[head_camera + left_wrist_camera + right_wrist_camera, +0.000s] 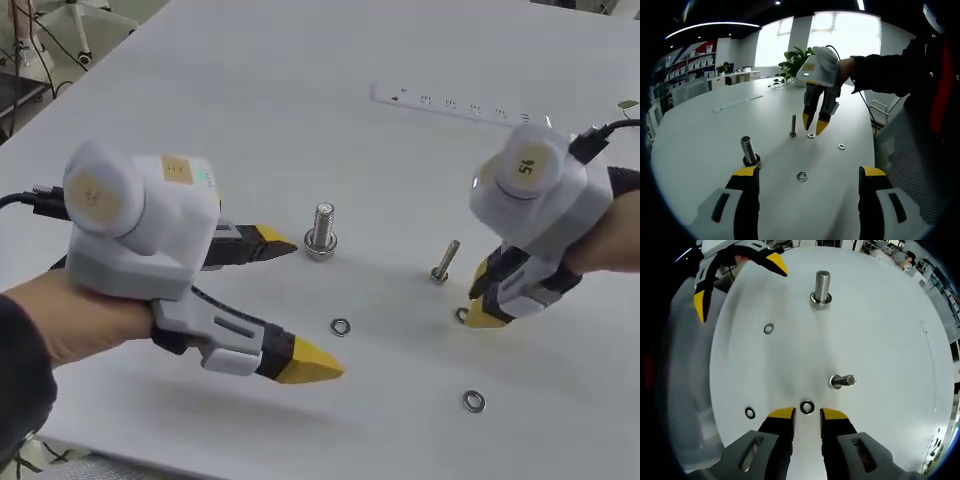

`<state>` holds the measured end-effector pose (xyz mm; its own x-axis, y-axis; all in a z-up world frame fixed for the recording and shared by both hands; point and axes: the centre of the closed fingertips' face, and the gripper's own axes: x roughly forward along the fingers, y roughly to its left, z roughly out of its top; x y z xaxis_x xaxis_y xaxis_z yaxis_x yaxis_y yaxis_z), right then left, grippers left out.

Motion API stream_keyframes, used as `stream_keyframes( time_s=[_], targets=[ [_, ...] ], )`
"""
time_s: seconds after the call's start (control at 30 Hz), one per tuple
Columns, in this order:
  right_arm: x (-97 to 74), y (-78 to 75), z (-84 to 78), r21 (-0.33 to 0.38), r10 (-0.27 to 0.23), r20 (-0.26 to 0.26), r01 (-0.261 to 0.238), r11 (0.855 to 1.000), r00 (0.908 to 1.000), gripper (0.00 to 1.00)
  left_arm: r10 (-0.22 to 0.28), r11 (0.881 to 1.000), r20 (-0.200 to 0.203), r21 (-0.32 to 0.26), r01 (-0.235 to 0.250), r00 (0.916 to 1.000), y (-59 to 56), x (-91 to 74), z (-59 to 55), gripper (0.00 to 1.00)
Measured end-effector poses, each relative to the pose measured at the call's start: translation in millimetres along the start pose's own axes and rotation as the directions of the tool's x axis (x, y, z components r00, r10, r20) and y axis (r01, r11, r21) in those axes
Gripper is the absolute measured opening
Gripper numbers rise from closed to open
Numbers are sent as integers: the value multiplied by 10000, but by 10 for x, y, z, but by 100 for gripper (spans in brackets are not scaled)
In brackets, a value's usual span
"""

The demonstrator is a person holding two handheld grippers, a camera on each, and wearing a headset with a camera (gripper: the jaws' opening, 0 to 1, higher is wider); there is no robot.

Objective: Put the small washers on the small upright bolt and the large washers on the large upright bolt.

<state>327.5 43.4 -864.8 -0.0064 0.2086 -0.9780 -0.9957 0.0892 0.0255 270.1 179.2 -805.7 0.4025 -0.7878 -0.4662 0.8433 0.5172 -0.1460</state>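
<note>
The large upright bolt (321, 230) stands mid-table with a wide ring at its base. To its right is the small upright bolt (445, 262). Three small washers lie flat: one (340, 326) in the middle, one (473, 401) near the front, and one (462, 315) by my right gripper (485, 315). In the right gripper view, this washer (807, 407) lies just ahead of the narrowly parted tips of my right gripper (808, 414), untouched. My left gripper (300, 305) hovers wide open and holds nothing. In its own view, the large bolt (748, 150) and a washer (802, 176) lie ahead.
A white power strip (450, 105) lies at the back of the white table (250, 120). The table's front edge runs close below the grippers. Office chairs stand beyond the far left corner.
</note>
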Motion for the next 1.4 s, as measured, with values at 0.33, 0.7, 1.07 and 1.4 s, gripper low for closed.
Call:
stream_keyframes(
  time_s=[0.33, 0.7, 1.07, 1.4],
  targets=[
    [50, -24, -30, 120, -179, 91, 178, 9998, 9998, 20, 20, 10000, -2, 35, -20, 10000, -8, 4, 12, 81],
    [79, -32, -34, -145, -349, 78, 350, 9993, 9994, 19, 7, 10000, -34, 25, -7, 10000, -7, 16, 7, 81],
    [90, -6, -25, -248, -411, 58, 412, 9988, 9991, 16, -28, 10000, -11, 49, 28, 10000, -21, 16, 11, 81],
    [101, -21, -17, -143, -335, -45, 335, 9993, 9994, 15, -4, 10000, 4, 43, 4, 10000, -22, 5, 11, 81]
  ],
)
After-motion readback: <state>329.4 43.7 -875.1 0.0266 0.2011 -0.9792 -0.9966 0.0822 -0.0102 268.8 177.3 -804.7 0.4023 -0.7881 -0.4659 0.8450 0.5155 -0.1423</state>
